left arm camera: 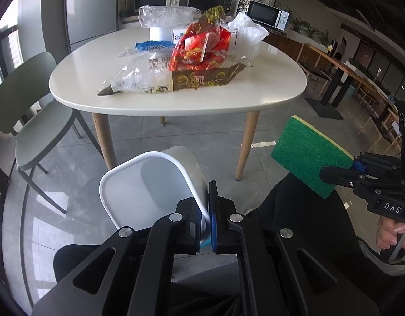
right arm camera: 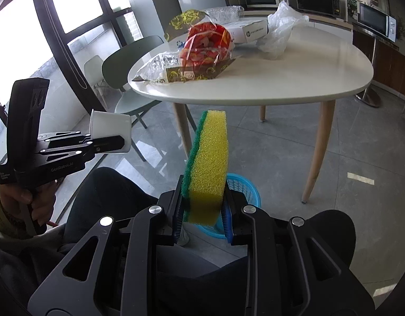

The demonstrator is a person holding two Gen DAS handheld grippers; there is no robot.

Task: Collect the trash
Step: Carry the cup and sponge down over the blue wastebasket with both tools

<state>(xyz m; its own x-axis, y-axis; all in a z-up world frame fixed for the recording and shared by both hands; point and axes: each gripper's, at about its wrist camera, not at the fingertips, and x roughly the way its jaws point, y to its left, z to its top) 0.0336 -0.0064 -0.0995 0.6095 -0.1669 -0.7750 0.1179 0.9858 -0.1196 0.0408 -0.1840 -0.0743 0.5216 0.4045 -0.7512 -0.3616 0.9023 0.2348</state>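
My left gripper [left arm camera: 206,218] is clamped on the thin rim of a white plastic cup [left arm camera: 152,184], held tilted with its mouth open, in front of and below the round white table [left arm camera: 268,84]. The cup looks light and stiff but easily crushed; the rim is the firm place to pinch. My right gripper [right arm camera: 202,216] is closed on the lower end of a yellow foam sponge with a green scouring face [right arm camera: 209,158], also below the table edge, above a blue plastic basket [right arm camera: 251,192] on the floor. The sponge looks soft and light, and compresses between the pads. Crinkled plastic wrappers [left arm camera: 199,52] lie on the tabletop, limp and slippery; bunched folds would probably offer the best hold.
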